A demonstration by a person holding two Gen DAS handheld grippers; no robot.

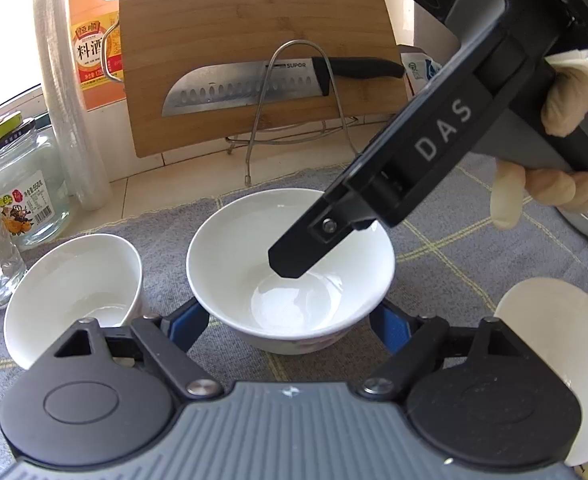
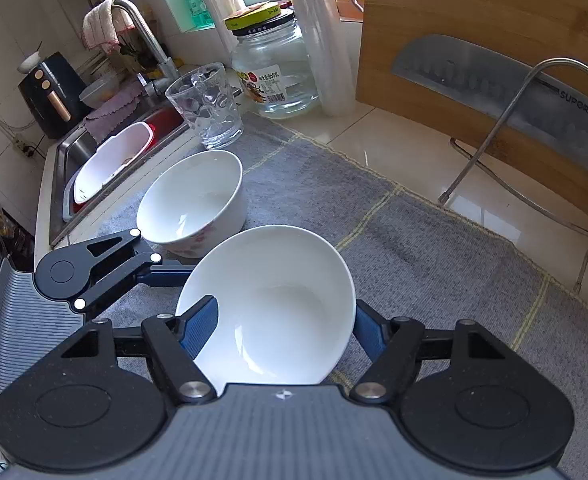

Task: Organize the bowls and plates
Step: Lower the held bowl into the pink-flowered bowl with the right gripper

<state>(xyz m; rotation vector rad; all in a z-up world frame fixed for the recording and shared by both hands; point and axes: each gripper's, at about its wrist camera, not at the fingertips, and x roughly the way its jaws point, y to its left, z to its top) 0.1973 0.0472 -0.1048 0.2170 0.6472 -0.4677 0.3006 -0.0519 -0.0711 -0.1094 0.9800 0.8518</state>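
A white bowl (image 1: 289, 280) with a flower print low on its side stands on the grey cloth (image 1: 173, 232), and my left gripper (image 1: 289, 326) is shut on it, one blue finger (image 1: 191, 322) against each outer side. My right gripper (image 2: 283, 332) comes in from the upper right and is shut on the same bowl (image 2: 277, 308). One of its fingers (image 2: 199, 328) lies inside the bowl and the other runs outside the rim. A second white bowl (image 1: 73, 292) stands to the left on the cloth. At the right edge lies a white dish (image 1: 554, 340), partly hidden.
A bamboo cutting board (image 1: 253, 20) and a big knife (image 1: 245, 88) lean in a wire rack (image 1: 261, 120) at the back. A glass jar (image 1: 21, 184), a tumbler (image 2: 205, 104) and a cling-film roll (image 1: 65, 100) stand at the left. The sink (image 2: 105, 160) holds a white basin.
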